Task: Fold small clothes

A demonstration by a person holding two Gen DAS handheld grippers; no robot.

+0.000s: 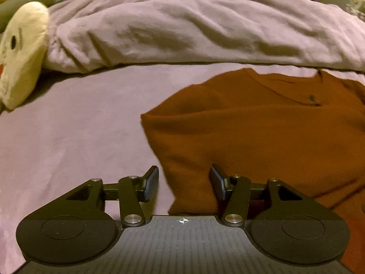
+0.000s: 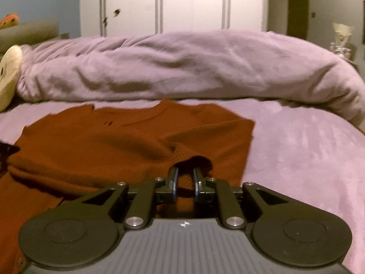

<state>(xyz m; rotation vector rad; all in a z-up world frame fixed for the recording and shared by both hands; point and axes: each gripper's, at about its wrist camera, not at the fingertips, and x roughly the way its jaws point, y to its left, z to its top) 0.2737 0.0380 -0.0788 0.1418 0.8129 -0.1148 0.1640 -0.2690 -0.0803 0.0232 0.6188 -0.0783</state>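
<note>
A rust-orange knit sweater lies spread on the lilac bed sheet. My left gripper is open, its jaws wide apart over the sweater's near left edge, with fabric lying between them. In the right wrist view the sweater fills the left and middle. My right gripper is shut on the sweater's ribbed sleeve cuff, whose fabric bunches up over the fingertips. The cuff sits over the sweater's body near its right edge.
A rumpled lilac duvet is piled across the back of the bed. A cream plush toy lies at the far left. White wardrobe doors stand behind the bed. Bare sheet lies right of the sweater.
</note>
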